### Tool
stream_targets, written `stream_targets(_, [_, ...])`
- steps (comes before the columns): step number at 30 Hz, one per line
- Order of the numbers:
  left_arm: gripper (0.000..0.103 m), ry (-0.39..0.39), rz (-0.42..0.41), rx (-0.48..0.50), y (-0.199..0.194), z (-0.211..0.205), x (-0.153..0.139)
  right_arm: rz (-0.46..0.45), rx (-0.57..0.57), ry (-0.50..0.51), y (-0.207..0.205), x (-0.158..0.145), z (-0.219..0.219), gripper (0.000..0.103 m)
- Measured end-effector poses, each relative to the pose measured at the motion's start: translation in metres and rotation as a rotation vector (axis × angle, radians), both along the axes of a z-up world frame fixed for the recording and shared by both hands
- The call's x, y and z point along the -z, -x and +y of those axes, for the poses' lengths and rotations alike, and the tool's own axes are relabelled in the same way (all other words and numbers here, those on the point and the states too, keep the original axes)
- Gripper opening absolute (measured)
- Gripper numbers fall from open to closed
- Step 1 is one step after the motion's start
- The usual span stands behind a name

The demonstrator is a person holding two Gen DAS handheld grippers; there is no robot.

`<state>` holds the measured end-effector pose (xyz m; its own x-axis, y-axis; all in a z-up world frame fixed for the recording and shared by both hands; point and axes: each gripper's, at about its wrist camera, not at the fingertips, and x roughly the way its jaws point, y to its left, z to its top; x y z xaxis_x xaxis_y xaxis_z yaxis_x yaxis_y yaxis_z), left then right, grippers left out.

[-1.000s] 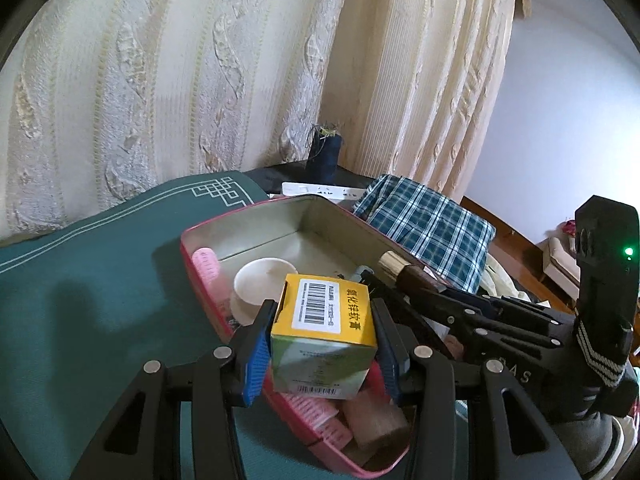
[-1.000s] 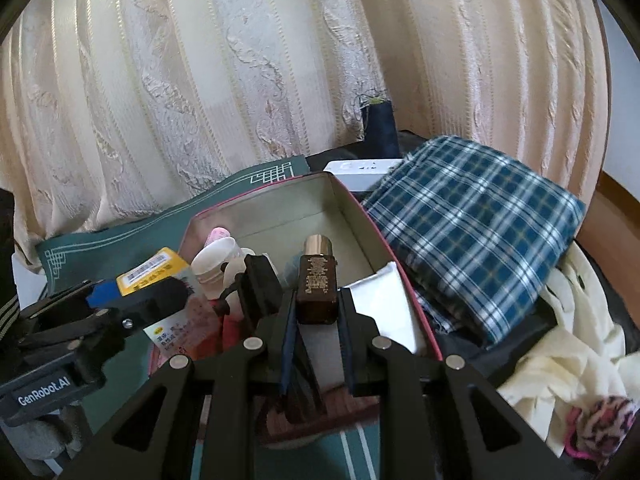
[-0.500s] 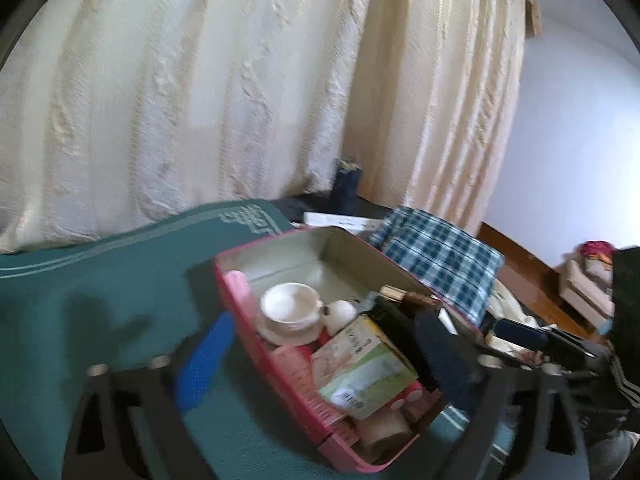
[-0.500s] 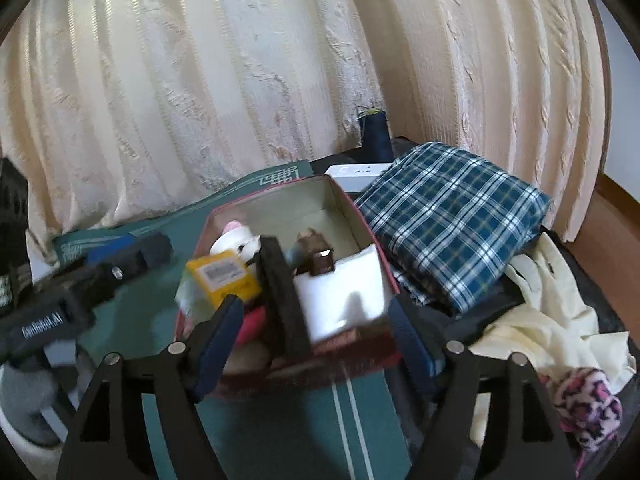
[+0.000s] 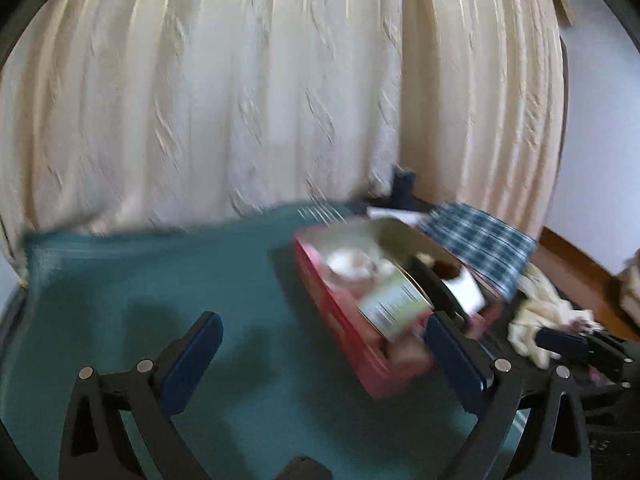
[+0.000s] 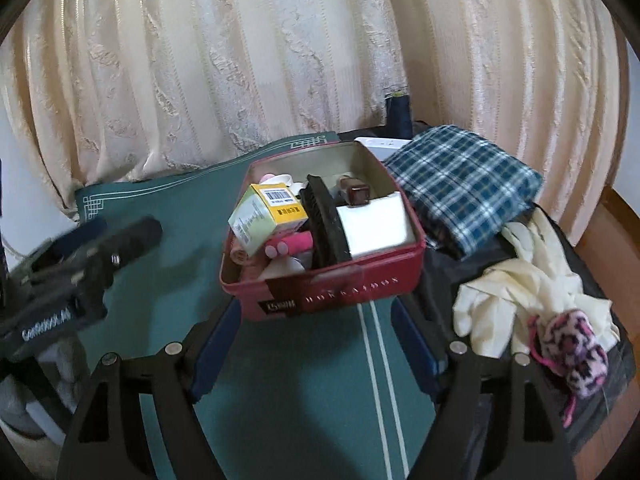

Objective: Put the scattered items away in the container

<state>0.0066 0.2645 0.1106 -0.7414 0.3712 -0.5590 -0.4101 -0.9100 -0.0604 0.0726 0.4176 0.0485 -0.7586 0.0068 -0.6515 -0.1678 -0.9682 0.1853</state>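
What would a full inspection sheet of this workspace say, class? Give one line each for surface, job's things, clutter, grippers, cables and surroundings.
Surface: green cloth with pale border lines, bare around the tin.
Job's things: red tin packed; yellow-topped box tilted on top, brown bottle, black brush, pink rollers, white packet.
Clutter: plaid cloth, cream gloves, leopard-print pouch right of the tin.
Grippers: left gripper and right gripper open, nothing between the jaws; both have just been opening.
Cables: nothing seen.
Surroundings: cream curtain; dark thread cone behind.
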Motion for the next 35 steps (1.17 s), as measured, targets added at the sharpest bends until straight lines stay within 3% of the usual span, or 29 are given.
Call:
stream_targets(9, [0.103,0.042,0.034,0.012,-0.028,0.01,-0.006,0.038,0.053,-0.041,-0.024,-0.015,-0.001,0.081])
stream_targets(16, [0.103,0.073,0.014,0.022,-0.033,0.017,-0.001,0.017,0.09,-0.096,-0.031,-0.012,0.001,0.081])
stream_targets(35, [0.103,0.107,-0.023,-0.016,-0.022,0.016,0.01,-0.001,0.088,-0.07,-0.028,-0.002,0.003,0.081])
